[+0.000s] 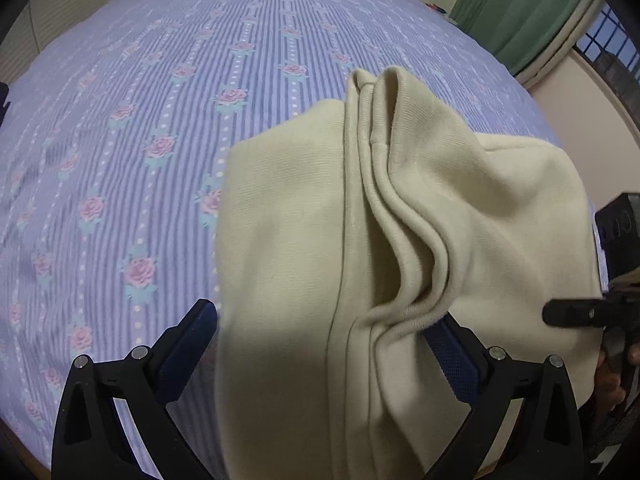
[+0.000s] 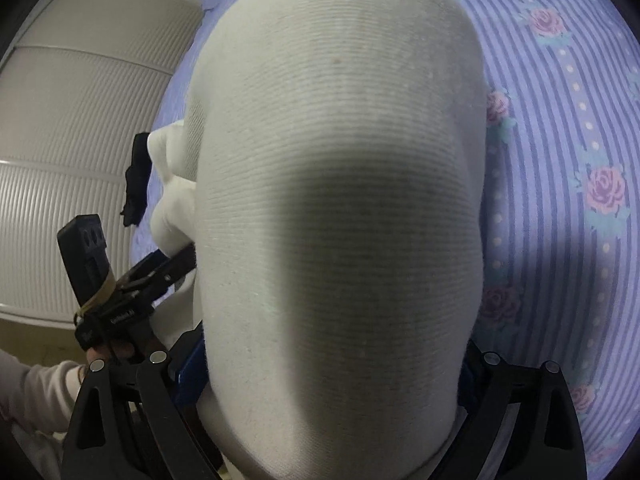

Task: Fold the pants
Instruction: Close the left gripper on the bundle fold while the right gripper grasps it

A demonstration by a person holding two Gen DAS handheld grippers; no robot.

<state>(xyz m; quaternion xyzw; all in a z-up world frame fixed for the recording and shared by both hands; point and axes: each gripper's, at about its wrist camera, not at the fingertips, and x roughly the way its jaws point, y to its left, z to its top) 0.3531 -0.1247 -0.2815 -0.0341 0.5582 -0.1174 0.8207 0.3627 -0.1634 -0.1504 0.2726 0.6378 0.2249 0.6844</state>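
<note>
Cream ribbed-knit pants (image 1: 304,240), thick & soft, lie in a bunched stack on the lilac striped bedsheet with pink roses (image 1: 120,140), near its edge. Left gripper (image 1: 328,332): jaws spread wide w/ cloth lying between them, not pinching. Right gripper (image 2: 332,364): pants drape over & between its blue pads (image 2: 192,372); jaws look apart, but cloth hides the tips, so can't tell if it's clamping. Judgement: fabric is floppy, light-to-medium weight, grippy not slick, won't hold shape. Best hold is the thick rolled hem edges (image 1: 408,240), all layers together.
</note>
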